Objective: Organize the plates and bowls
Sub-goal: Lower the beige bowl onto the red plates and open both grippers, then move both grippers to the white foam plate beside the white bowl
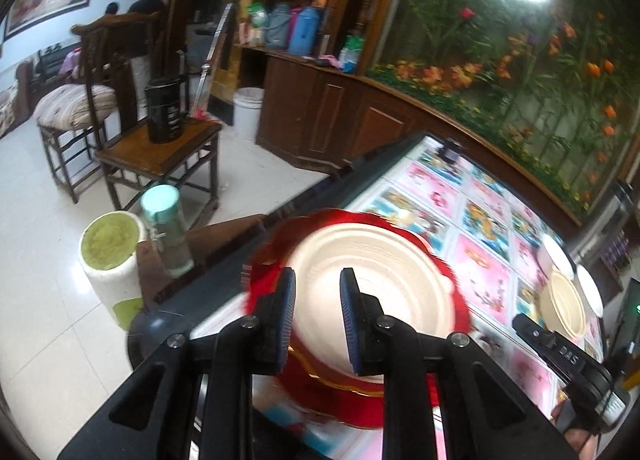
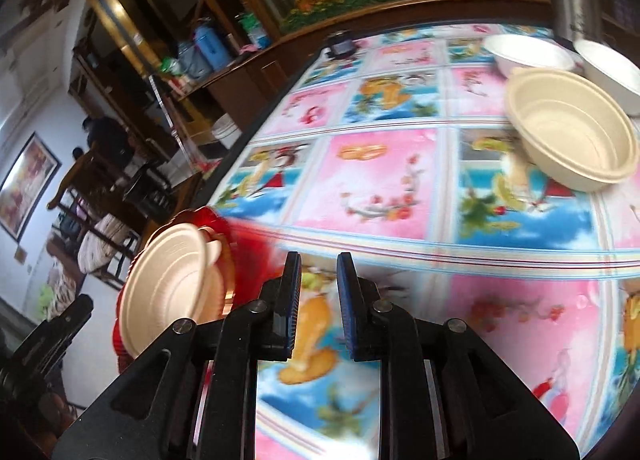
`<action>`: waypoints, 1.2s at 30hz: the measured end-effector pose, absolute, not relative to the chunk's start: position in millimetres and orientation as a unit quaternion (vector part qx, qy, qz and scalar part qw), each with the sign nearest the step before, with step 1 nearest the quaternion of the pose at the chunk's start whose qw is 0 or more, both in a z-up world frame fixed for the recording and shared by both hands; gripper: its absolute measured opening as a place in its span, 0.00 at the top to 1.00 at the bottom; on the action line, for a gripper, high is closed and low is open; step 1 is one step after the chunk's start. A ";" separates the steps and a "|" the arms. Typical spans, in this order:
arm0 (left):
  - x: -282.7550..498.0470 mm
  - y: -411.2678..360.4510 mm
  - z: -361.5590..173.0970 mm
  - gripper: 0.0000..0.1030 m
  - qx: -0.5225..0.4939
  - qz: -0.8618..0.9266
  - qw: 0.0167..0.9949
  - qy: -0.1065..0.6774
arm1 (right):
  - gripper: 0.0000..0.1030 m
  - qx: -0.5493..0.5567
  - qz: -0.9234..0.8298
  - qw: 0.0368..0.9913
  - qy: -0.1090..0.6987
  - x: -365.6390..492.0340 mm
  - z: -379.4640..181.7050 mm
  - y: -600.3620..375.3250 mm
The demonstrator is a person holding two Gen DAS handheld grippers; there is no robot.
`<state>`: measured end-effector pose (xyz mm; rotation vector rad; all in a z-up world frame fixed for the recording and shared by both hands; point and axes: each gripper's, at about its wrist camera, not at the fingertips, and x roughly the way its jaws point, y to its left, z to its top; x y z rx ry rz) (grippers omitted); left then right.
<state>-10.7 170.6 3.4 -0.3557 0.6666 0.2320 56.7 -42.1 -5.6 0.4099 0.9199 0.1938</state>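
Two sets of fingers: left gripper (image 1: 316, 292) pinches the beige plate (image 1: 372, 272); right gripper (image 2: 318, 280) slightly spread, empty.

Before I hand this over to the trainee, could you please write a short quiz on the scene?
1. True or false: the right tool holds a bowl.
2. What lies on the red plates? A beige plate; B bottle; C white bowl.
3. What colour are the two bowls behind the beige bowl?
Key: 1 false; 2 A; 3 white.
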 end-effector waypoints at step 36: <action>37.4 -121.5 24.6 0.26 0.046 -0.111 0.909 0.399 | 0.66 0.440 -0.104 0.834 0.317 2.5 -10.8 -389.4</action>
